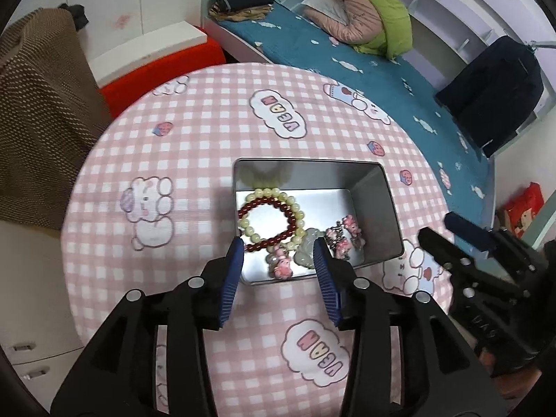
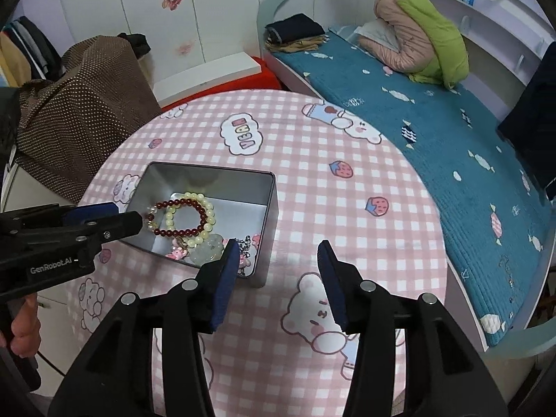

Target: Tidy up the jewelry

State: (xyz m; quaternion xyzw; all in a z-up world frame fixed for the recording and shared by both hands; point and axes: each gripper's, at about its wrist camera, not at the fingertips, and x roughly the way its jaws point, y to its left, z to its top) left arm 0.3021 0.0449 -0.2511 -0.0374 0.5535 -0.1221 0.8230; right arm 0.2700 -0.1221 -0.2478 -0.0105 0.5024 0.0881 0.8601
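Table: round, under a pink checked cloth printed with bears, strawberries and clouds; filled the centre of both views.
Tin: open, silvery, rectangular; stood on the cloth, mid-frame in the left view, centre-left in the right view.
Jewelry: all lay inside the tin; a dark red bracelet overlapped a cream bracelet, with a pale green pendant and pink charms beside them.
Left gripper: fingers spread, empty, above the tin's near edge.
Right gripper: fingers spread, empty, over bare cloth just right of the tin.
Bed: teal cover, upper right, with folded pink and green jackets.
Brown fabric: draped at upper left.
Wall: white panels with butterfly stickers, top of frame.
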